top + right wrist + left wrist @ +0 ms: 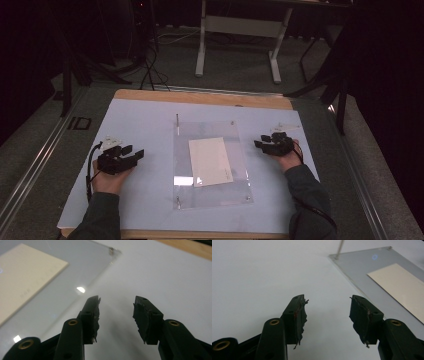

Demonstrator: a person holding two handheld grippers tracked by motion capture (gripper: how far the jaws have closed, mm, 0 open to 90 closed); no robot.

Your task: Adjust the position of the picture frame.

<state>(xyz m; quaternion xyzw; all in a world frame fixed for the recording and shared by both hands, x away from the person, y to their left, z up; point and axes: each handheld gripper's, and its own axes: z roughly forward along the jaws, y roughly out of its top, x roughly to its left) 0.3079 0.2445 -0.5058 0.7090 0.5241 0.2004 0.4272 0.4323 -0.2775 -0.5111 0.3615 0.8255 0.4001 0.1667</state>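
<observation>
A clear plastic sheet (212,192) lies flat in the middle of a pale mat, with a cream card (210,161) on it. My left gripper (134,151) is left of the sheet, pointing toward it. In the left gripper view it (328,302) is open over bare mat, nothing between its jaws; the sheet (362,270) and card (402,287) lie ahead to the right. My right gripper (260,141) is right of the sheet. In the right gripper view it (116,301) is open and empty beside the sheet's edge (75,270), with the card (25,272) beyond.
The pale mat (140,120) covers a wooden tabletop (200,96). A thin metal pin (177,120) stands at the sheet's far left corner, and small studs mark its other corners. A white desk frame (240,25) and dark stands are on the floor behind.
</observation>
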